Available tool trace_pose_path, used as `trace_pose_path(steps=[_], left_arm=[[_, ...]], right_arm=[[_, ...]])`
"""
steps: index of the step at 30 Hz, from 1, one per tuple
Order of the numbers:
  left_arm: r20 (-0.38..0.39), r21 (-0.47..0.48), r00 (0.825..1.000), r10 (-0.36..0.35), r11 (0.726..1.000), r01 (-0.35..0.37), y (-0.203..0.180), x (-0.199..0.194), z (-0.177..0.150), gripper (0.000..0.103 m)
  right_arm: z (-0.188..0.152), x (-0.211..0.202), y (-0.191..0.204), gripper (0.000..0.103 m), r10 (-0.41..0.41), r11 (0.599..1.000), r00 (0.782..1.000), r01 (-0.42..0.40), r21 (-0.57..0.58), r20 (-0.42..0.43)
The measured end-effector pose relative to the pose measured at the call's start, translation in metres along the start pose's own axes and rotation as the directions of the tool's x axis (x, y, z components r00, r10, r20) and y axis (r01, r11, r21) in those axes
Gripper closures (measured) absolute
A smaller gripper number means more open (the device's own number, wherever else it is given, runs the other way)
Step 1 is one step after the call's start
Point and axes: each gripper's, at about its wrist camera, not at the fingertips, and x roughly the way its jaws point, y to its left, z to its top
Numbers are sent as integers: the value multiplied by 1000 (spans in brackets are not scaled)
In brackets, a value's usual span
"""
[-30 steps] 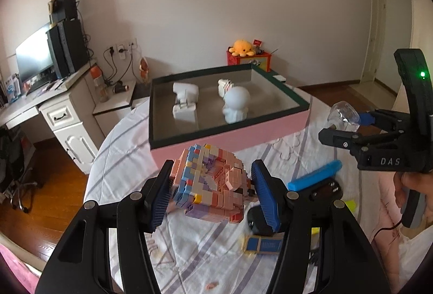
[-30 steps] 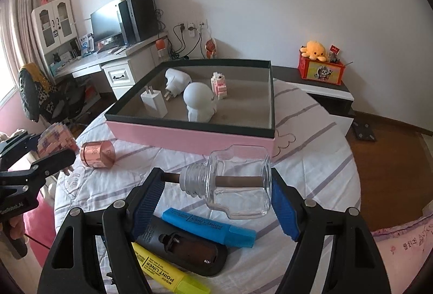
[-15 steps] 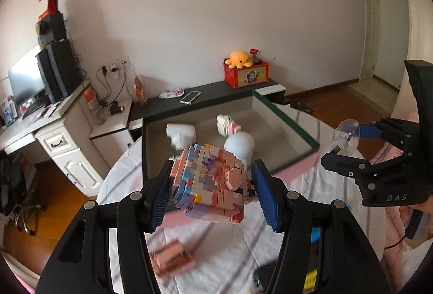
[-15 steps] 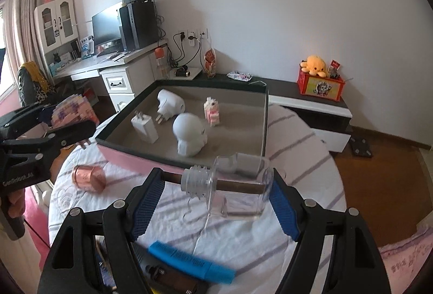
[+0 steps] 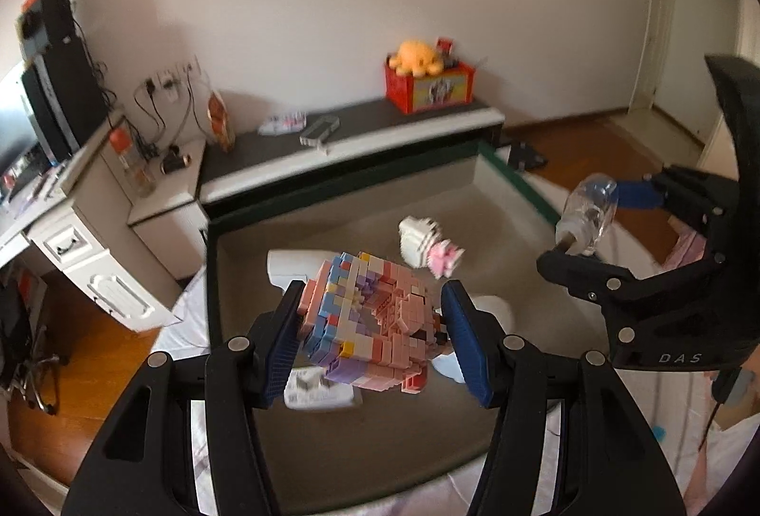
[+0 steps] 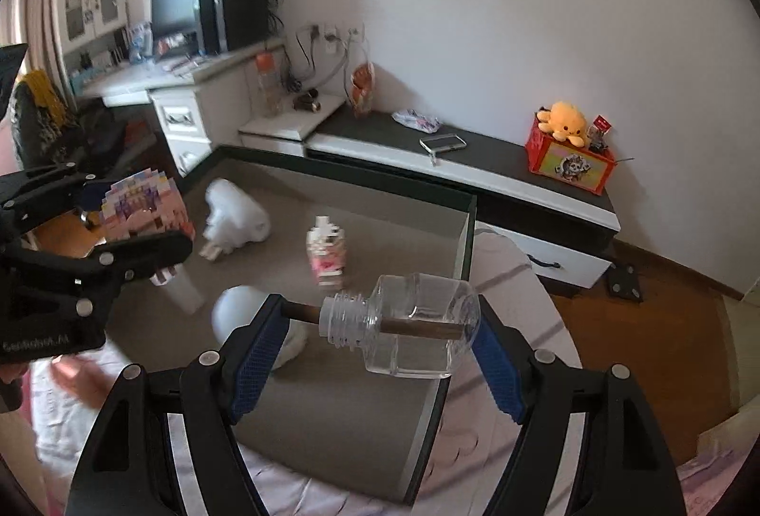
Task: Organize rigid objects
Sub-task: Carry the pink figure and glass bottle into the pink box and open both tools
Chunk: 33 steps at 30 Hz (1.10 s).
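The left tongs (image 5: 370, 326) are closed on a pastel block model (image 5: 370, 321), which is pinched across its sides and held in the air above the near part of the tray (image 5: 515, 186). The right tongs (image 6: 380, 333) are closed on a clear glass bottle (image 6: 418, 326), gripped end to end: one pad bears on the tip of the brown stick (image 6: 304, 313) protruding from the neck, the other on the bottle's base. This bottle is carried above the tray's right wall.

Already lying on the tray floor are a white plug adapter (image 6: 235, 214), a small block figure (image 6: 325, 250) and a white round-headed figure (image 6: 242, 309), partly hidden behind the tongs.

The step in hand is judged to be the setting down of both items inside the tray. It would be done well if each item were lowered onto a bare patch of the grey floor, well apart from the things already there. The bottle should be brought inward past the right wall before release, since it would likely roll or fall outside otherwise. The block model is best lowered until it rests before the tongs are opened, as loose bricks could be shed in a drop.
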Motion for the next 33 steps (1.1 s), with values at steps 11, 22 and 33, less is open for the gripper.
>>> trace_pose_path(steps=[11, 22, 33], left_arm=[[-90, 36, 995, 31, 999, -28, -2, 50, -3, 44], [-29, -1, 999, 45, 999, -45, 4, 27, -9, 17], [74, -31, 995, 67, 997, -65, 7, -52, -36, 1]], right_arm=[[-1, 50, 4, 26, -12, 999, 995, 7, -43, -103], [-8, 42, 4, 24, -6, 1000, 995, 5, -6, -96], [-16, -26, 10, 20, -47, 998, 999, 47, 30, 18]])
